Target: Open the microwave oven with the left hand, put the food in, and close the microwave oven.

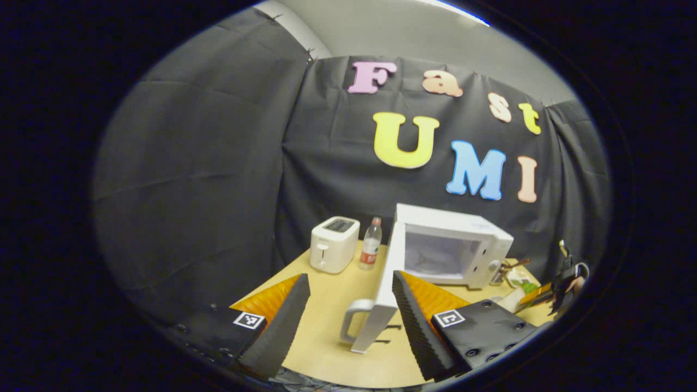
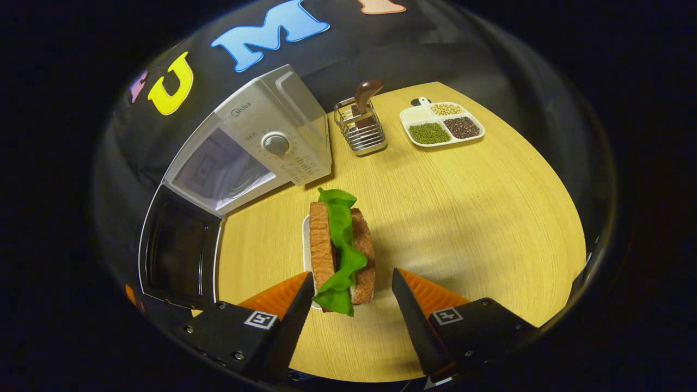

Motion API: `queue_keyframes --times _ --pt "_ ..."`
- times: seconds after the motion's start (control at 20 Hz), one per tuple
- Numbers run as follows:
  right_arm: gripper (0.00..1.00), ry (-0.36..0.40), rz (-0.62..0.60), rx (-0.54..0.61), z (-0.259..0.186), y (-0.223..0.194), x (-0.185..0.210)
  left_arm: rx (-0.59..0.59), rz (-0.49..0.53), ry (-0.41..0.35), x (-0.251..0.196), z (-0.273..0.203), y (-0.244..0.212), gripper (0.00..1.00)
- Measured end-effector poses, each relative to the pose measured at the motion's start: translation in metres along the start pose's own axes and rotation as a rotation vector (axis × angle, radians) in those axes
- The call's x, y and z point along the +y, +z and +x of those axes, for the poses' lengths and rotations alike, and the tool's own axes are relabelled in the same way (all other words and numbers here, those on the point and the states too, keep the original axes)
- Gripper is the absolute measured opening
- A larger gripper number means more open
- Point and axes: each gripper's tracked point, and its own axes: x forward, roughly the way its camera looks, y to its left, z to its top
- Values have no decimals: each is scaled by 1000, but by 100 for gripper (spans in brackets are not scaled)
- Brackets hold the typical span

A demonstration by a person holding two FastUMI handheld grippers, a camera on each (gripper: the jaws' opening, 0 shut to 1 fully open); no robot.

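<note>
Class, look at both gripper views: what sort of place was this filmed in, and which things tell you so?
Probably a mock kitchen counter in a cloth-walled booth: an open microwave, a toaster and a sandwich share a wooden table.

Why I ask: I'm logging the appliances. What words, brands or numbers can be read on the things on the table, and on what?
"Midea": on the microwave control panel, above the dial.
Markings around the dial: too small to read.
Label on the bottle: too blurred to read.
</note>
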Motion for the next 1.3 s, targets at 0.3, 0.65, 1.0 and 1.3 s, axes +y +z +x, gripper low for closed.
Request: queue_keyframes --times 0.3,0.65,1.0,1.3 --pt "29 74 49 33 -2 1 14 -120 54 -133 -122 12 71 97" --pt "19 240 87 14 -28 19 47 -123 80 -188 -209 13 103 97" --pt "19 497 292 -50 -55 42 132 -181 69 -212 -208 24 135 96" --pt "19 632 513 -137 -40 69 208 -214 20 -259 -160 35 159 95"
